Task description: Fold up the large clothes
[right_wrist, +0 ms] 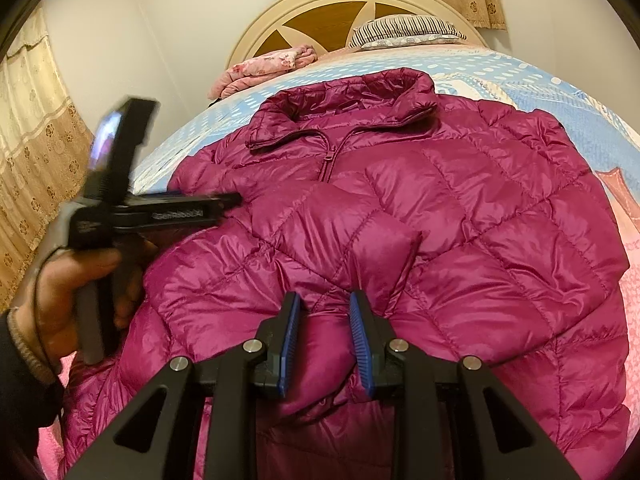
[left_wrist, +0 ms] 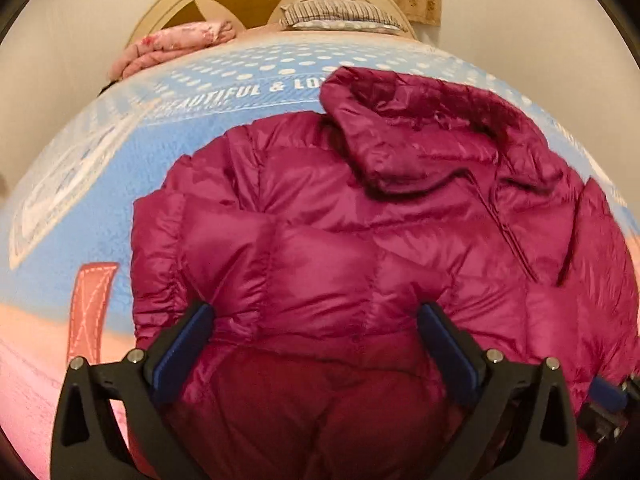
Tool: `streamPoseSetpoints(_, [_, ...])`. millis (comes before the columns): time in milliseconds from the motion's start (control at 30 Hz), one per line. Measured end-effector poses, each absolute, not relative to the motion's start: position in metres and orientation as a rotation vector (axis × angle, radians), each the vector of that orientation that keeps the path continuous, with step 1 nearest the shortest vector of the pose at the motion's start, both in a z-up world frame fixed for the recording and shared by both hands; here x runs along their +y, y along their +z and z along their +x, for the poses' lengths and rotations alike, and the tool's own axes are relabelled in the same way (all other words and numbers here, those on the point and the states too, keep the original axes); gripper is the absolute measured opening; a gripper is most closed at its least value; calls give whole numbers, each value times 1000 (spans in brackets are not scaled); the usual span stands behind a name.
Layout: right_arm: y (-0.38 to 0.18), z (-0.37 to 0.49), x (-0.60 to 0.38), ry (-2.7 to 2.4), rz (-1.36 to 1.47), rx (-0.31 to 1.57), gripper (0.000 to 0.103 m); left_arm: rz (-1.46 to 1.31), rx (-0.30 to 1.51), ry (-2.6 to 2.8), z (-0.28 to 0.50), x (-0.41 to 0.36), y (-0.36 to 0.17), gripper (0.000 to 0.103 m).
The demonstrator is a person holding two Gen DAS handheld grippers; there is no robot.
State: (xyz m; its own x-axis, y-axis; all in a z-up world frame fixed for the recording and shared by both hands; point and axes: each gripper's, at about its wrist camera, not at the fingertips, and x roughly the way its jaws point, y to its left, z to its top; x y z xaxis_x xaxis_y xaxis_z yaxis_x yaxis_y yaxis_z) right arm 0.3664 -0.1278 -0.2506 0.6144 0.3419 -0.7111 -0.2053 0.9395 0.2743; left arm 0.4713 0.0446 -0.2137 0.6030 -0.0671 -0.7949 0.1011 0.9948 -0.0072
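Bedroom scene: bed (right_wrist: 540,76) with blue dotted cover, round cream headboard (right_wrist: 352,4), striped pillow (right_wrist: 404,30) and pink folded blanket (right_wrist: 268,66) up at the head. Magenta puffer jacket (right_wrist: 460,216) lies front-up across the bed, zip closed, collar toward the headboard, spread flat so the sides can be folded in.

Right gripper (right_wrist: 326,336): blue pads pinched on a puffy bunch of jacket fabric that looks like a sleeve end brought over the chest, likely held to lay the sleeve across the body. It points toward the headboard, low over the jacket's near part.

Left gripper (left_wrist: 314,340): fingers wide apart, jacket fabric bulging between them, nothing clamped; probably hovering to press down or take a new hold. In the right wrist view it sits at the jacket's left edge, held horizontal and pointing inward by the person's hand (right_wrist: 80,280), motion-blurred. Contact with the fabric unclear.
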Motion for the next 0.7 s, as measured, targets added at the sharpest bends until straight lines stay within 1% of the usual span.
streamPoseSetpoints(200, [-251, 368, -130, 333, 200, 865, 28, 23, 903, -107, 469, 47, -214, 103])
streamPoseSetpoints(333, [-240, 382, -144, 381, 272, 972, 28, 26, 897, -102, 467, 48, -214, 103])
streamPoseSetpoints(367, [-229, 389, -150, 388, 290, 984, 33, 29, 898, -99, 468, 46, -215, 103])
streamPoseSetpoints(400, [-223, 393, -152, 388, 293, 980, 45, 31, 898, -98, 467, 46, -215, 103])
streamPoseSetpoints(433, [-211, 400, -156, 374, 276, 961, 53, 35, 898, -95, 466, 47, -215, 103])
streamPoseSetpoints(467, [-201, 408, -158, 362, 256, 934, 64, 39, 897, -92, 465, 46, -215, 103])
streamPoseSetpoints(500, [-194, 415, -159, 355, 239, 918, 69, 40, 896, -92, 465, 46, -215, 103])
streamPoseSetpoints(633, [-185, 473, -162, 315, 178, 939, 69, 31, 894, -95, 466, 46, -215, 103])
streamPoseSetpoints(700, [-184, 504, -164, 291, 198, 950, 69, 26, 892, -98, 467, 47, -215, 103])
